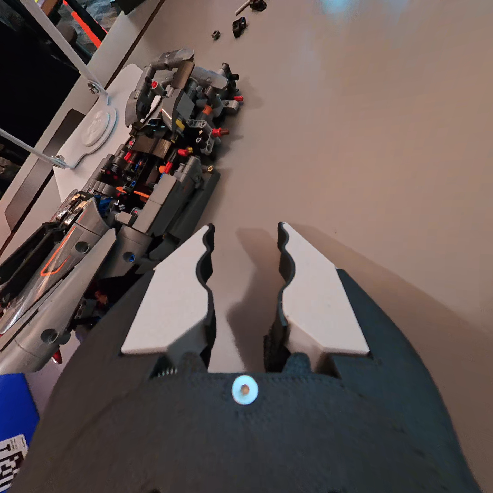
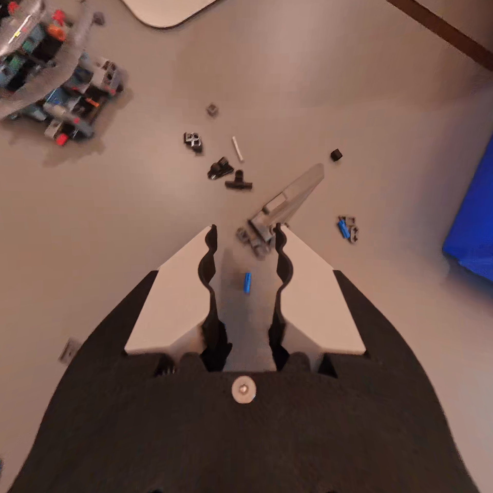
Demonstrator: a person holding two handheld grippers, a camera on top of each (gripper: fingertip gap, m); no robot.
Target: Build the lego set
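A plain grey desk [image 1: 346,133] carries the work. The left gripper [image 1: 245,232] hangs with fingers parted and empty, just right of the part-built grey lego model [image 1: 160,160] running up the frame's left side. The right gripper [image 2: 245,232], fingers likewise apart and empty, sits above a loose blue pin [image 2: 247,282]; a grey wing piece [image 2: 288,205] lies at centre, the model at upper left.

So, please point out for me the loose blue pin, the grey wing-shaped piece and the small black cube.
blue pin [image 2: 247,283]: right wrist view, middle of its shaft.
grey wing-shaped piece [image 2: 294,193]: right wrist view, middle of its long tapered panel.
small black cube [image 2: 336,154]: right wrist view, its top face.
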